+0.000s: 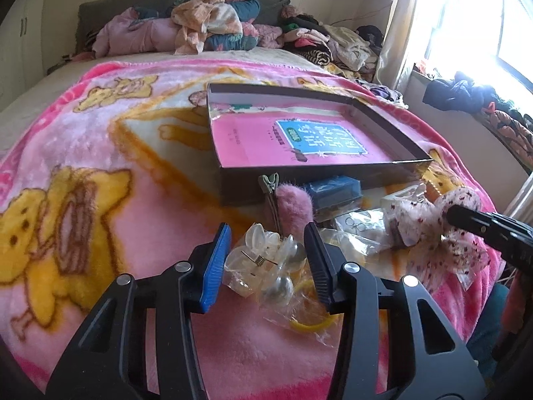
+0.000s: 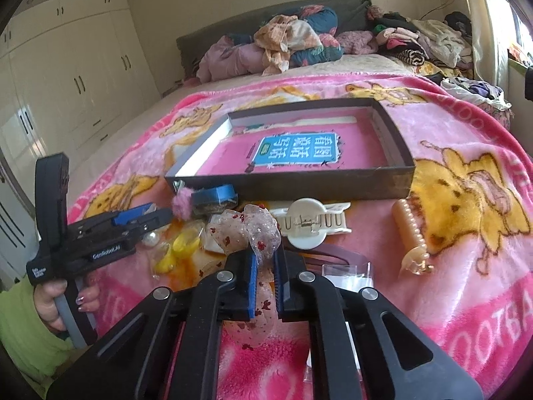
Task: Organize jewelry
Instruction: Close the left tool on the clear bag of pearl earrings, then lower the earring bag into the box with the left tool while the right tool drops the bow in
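A shallow dark box (image 1: 309, 169) (image 2: 299, 185) with a pink book inside lies on the pink blanket. My left gripper (image 1: 266, 240) is open, its jaws either side of a clear plastic hair claw (image 1: 263, 253) in a heap of clear bags. My right gripper (image 2: 265, 256) is shut on a sheer red-dotted scrunchie (image 2: 256, 230), also seen at the right of the left wrist view (image 1: 433, 216). A pink fluffy clip (image 1: 294, 206) (image 2: 182, 201), a small blue box (image 1: 334, 191) (image 2: 215, 196), a white hair claw (image 2: 311, 225) and an amber hair claw (image 2: 411, 233) lie near the box front.
A yellow hair tie in a bag (image 1: 313, 325) (image 2: 185, 245) and a pearl (image 2: 150, 238) lie by the left gripper. Piled clothes (image 1: 213, 23) sit at the headboard. A window (image 1: 483, 26) is at the right, wardrobes (image 2: 83, 76) at the left.
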The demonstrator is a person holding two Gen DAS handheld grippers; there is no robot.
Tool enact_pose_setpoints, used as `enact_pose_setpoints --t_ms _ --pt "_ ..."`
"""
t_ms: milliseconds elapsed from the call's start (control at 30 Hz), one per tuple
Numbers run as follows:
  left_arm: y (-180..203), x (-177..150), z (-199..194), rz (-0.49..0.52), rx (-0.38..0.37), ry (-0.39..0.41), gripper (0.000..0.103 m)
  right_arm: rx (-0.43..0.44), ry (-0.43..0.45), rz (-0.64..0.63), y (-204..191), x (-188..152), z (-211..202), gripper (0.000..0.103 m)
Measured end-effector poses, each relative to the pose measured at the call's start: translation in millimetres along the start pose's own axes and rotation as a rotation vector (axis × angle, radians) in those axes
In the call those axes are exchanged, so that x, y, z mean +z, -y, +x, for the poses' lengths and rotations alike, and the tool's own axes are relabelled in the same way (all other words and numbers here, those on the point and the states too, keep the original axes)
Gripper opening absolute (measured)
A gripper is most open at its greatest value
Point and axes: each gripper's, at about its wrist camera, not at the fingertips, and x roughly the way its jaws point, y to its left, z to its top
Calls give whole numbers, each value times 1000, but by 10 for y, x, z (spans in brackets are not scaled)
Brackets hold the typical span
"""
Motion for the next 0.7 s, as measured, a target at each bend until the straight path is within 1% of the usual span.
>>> enact_pose_setpoints --t_ms 133,333,600,700 --pt "40 75 -117 17 11 27 37 -3 28 19 49 45 -111 8" --pt "132 276 -144 38 -7 52 37 -32 69 44 183 162 -249 8" --pt "354 528 43 98 -33 59 37 -81 121 73 397 382 -349 8" --pt "425 628 110 116 -40 66 37 -92 130 81 456 449 -329 8"
